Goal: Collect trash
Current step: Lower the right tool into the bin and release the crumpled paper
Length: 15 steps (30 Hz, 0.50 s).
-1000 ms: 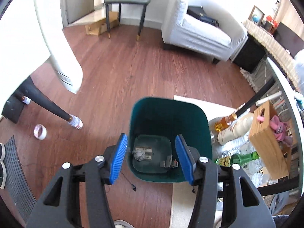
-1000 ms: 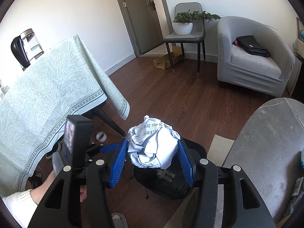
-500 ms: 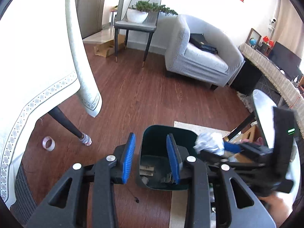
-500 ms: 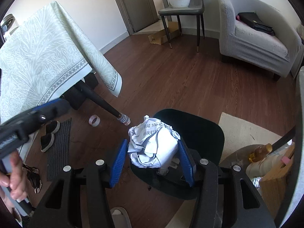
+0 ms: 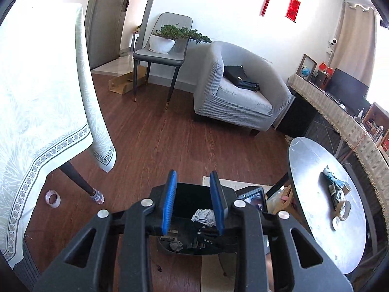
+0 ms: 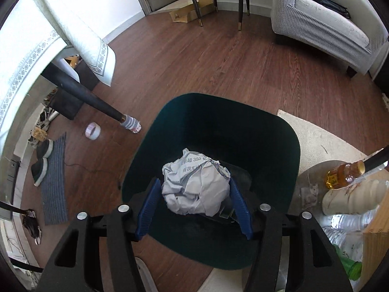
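A dark green trash bin [image 6: 218,126] stands on the wood floor. My right gripper [image 6: 194,205] holds a crumpled ball of printed white paper [image 6: 195,189] right over the bin's opening; the blue pads [image 6: 148,206] stand wide around it. In the left wrist view my left gripper [image 5: 193,202] is empty with jaws part open, raised above the bin [image 5: 194,241]. The paper ball [image 5: 203,217] and the right gripper's body [image 5: 252,197] show below it. Small scraps [image 5: 176,245] lie on the bin's bottom.
A clothed table [image 5: 36,112] with a dark leg [image 6: 94,102] stands left. A tape roll [image 6: 92,131] lies on the floor. A round grey table [image 5: 323,194] holds more trash [image 5: 336,192]. Bottles [image 6: 345,177] and a rug [image 6: 316,131] are right of the bin. An armchair [image 5: 240,97] stands behind.
My right gripper has carried the paper ball over the bin and lower into its mouth. My left gripper has lifted and tilted up, its jaws narrower than a second ago.
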Motion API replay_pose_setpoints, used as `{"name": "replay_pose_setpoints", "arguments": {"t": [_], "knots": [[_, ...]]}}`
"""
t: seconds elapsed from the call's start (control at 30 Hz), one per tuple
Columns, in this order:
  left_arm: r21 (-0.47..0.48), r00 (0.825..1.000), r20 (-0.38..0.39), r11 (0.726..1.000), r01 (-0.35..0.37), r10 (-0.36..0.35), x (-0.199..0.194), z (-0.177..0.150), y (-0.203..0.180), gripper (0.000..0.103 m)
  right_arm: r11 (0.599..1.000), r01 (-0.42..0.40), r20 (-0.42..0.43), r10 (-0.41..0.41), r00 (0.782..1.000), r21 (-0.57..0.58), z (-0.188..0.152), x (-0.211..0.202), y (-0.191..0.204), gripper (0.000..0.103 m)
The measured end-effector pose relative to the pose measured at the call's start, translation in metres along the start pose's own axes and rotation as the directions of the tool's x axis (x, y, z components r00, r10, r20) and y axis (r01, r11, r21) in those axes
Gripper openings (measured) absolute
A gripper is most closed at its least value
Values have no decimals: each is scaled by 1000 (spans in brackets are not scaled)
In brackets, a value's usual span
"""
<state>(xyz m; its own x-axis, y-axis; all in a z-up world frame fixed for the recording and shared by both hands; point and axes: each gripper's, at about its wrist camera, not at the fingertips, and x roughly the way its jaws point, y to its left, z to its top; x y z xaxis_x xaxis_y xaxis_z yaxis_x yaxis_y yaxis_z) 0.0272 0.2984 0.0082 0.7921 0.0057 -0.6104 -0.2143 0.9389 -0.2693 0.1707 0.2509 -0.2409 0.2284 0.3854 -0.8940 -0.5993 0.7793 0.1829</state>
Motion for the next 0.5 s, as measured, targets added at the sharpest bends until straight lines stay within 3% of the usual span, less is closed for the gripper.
{"name": "replay_pose_setpoints", "arguments": {"t": [0.13, 0.37, 0.5], "knots": [[-4, 1000, 21, 1000, 7, -7, -8, 4, -4, 29, 1000, 19, 0, -19, 1000, -2, -1, 2, 1, 78], [-13, 998, 69, 1000, -6, 7, -32, 12, -11, 29, 999, 41, -39, -41, 998, -14, -5, 10, 1, 80], [-23, 994, 106, 1000, 0, 3, -44, 17, -12, 29, 997, 38, -2, -39, 999, -63, -3, -6, 12, 80]]}}
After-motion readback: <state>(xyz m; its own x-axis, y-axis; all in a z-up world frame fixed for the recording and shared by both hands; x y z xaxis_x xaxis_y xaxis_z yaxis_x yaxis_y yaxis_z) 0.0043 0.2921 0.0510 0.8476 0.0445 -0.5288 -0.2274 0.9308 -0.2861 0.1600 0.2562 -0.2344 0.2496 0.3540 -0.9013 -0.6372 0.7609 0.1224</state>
